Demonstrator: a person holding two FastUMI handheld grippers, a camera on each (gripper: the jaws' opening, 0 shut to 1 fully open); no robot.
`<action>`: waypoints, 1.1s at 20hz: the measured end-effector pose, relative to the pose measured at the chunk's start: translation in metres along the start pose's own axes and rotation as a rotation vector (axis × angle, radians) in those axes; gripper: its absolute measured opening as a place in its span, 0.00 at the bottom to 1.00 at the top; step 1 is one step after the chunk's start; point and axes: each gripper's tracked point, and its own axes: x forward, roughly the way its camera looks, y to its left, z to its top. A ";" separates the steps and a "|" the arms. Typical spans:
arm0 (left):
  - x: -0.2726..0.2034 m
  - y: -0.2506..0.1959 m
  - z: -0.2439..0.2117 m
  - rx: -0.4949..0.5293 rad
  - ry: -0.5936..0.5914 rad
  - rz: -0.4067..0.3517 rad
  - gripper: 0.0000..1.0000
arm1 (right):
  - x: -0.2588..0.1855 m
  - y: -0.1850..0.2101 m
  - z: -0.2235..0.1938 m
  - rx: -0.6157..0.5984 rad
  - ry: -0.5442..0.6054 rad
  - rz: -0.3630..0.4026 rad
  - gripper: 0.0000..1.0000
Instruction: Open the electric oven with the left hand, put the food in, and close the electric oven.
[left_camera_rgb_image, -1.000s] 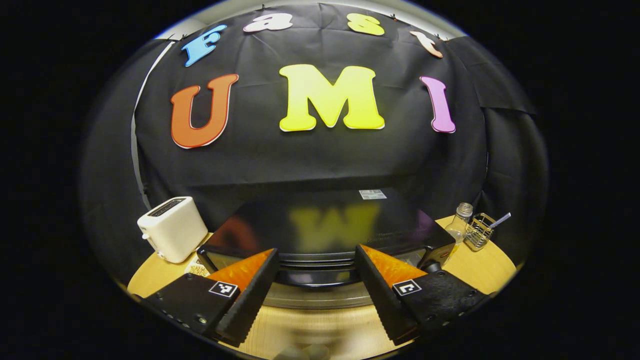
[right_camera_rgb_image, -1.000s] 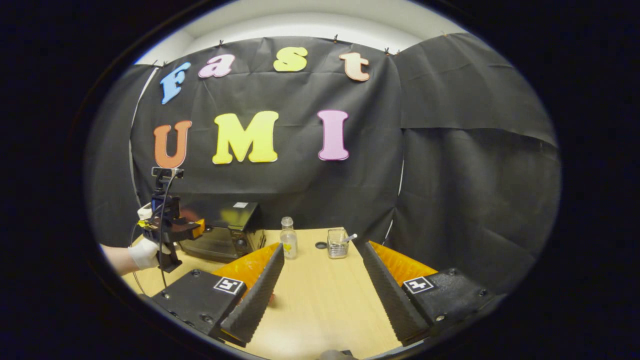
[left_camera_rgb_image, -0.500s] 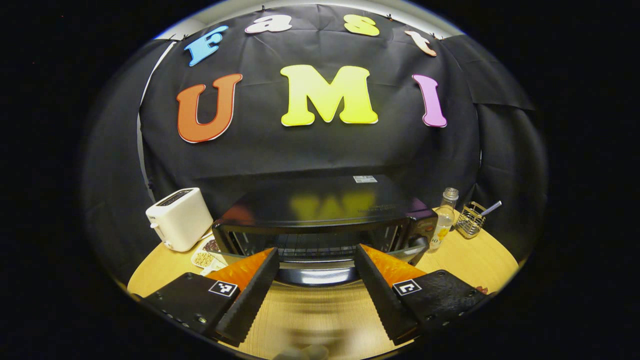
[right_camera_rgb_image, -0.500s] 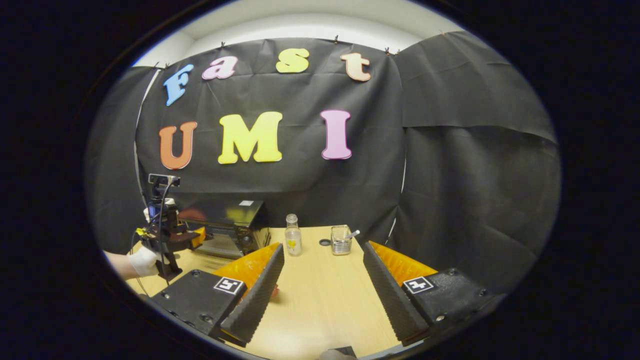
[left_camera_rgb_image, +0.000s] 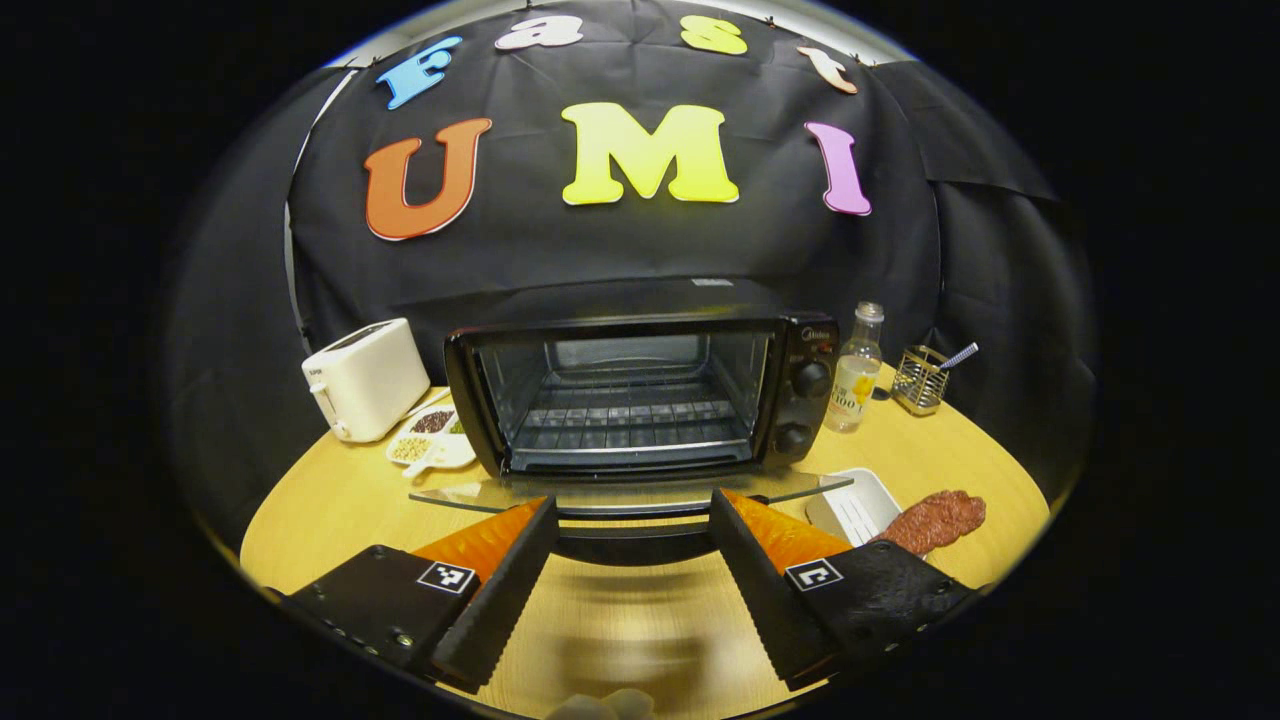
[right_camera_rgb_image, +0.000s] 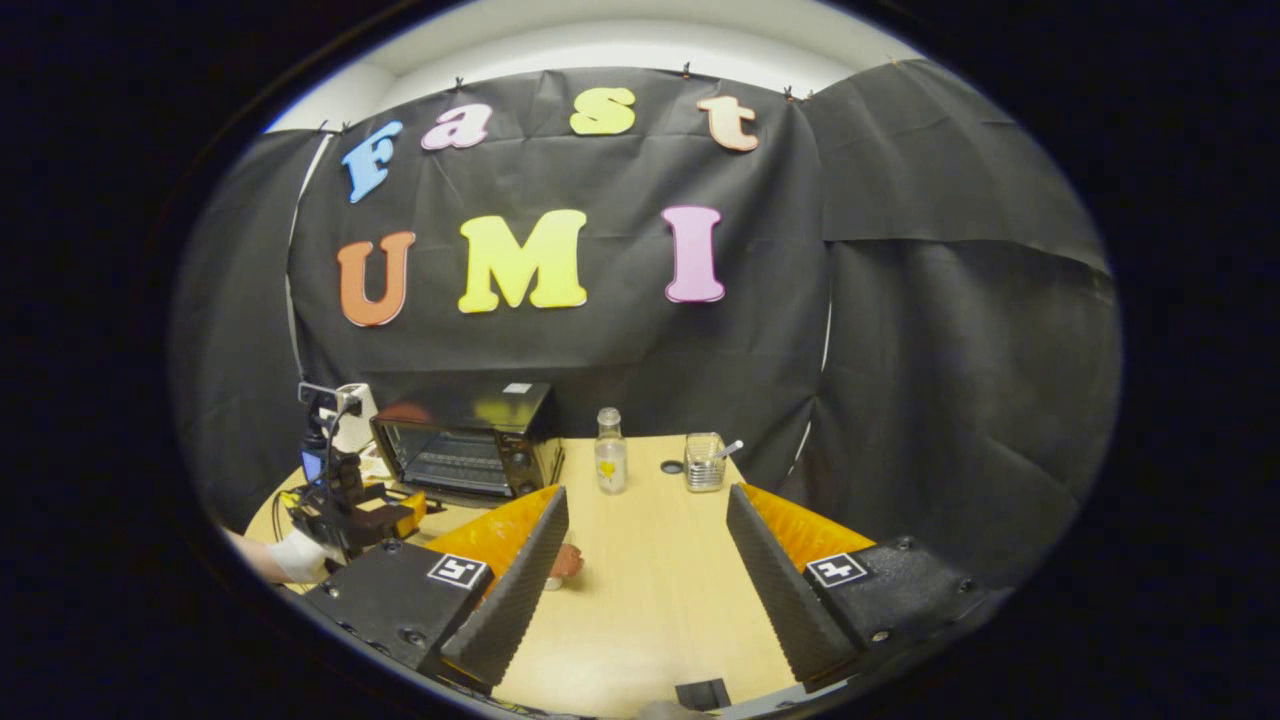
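The black electric oven (left_camera_rgb_image: 640, 390) stands at the middle of the table with its glass door (left_camera_rgb_image: 470, 495) folded down flat and the wire rack inside bare. My left gripper (left_camera_rgb_image: 632, 503) is open, one finger on each side of the door's dark handle (left_camera_rgb_image: 625, 545), neither finger pressing on it. The food, a reddish-brown piece of meat (left_camera_rgb_image: 930, 520), lies on a white plate (left_camera_rgb_image: 850, 505) to the oven's right. My right gripper (right_camera_rgb_image: 648, 490) hangs open over the table with nothing between its fingers. The right gripper view has the oven (right_camera_rgb_image: 470, 440), the left gripper (right_camera_rgb_image: 350, 505) and a gloved hand (right_camera_rgb_image: 295, 555).
A white toaster (left_camera_rgb_image: 365, 378) and a small dish of seeds (left_camera_rgb_image: 430, 440) sit left of the oven. A glass bottle (left_camera_rgb_image: 855, 370) and a wire basket (left_camera_rgb_image: 920, 378) stand to its right, near the black cloth wall. The wooden table (right_camera_rgb_image: 650, 600) ends in a rounded front edge.
The oven door has swung down from almost shut to fully open. My left gripper has come down and back with the handle. The right gripper has barely moved.
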 end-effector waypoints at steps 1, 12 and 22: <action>-0.001 0.000 -0.006 -0.001 0.001 -0.002 0.96 | -0.001 0.002 -0.001 -0.003 0.000 0.002 1.00; 0.003 0.000 -0.076 -0.009 0.143 -0.012 0.97 | -0.013 0.001 -0.029 0.002 0.056 -0.036 1.00; 0.009 -0.001 -0.089 -0.016 0.197 -0.009 0.97 | 0.004 0.006 -0.059 -0.012 0.139 -0.011 0.97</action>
